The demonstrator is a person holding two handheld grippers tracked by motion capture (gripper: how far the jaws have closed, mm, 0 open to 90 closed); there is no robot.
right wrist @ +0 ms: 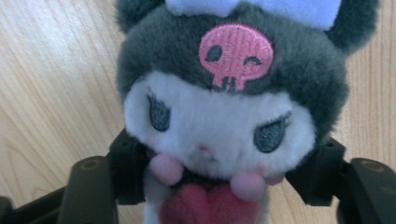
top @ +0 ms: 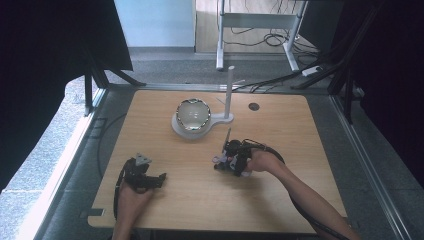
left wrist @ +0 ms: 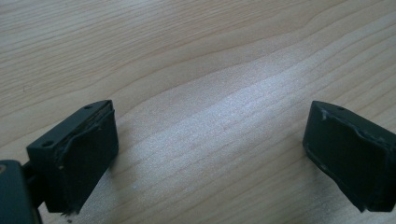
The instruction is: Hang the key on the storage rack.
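On the wooden tabletop [top: 280,190], the right claw [top: 226,161] sits right of centre, held in the person's right hand [top: 262,161], and it has a small plush toy [right wrist: 219,121] between its jaws. In the right gripper view the toy faces the camera: a dark grey hood with a pink skull patch, a white face with grey stitched eyes, two pink pom-poms under the chin and a red heart at its chest. The black jaws press into its sides just below the head, so the claw is gripping the toy, with the tabletop close behind it. The left claw [top: 159,178] lies near the front left of the tabletop in the person's left hand [top: 132,192], well apart from the right one. In the left gripper view its jaws stand wide apart with bare wood between them, so it is open and holds nothing. Farther back, near the middle of the tabletop, a shiny rounded bowl [top: 193,114] sits on a white stand [top: 220,120] with a thin upright post [top: 229,90] rising beside it.
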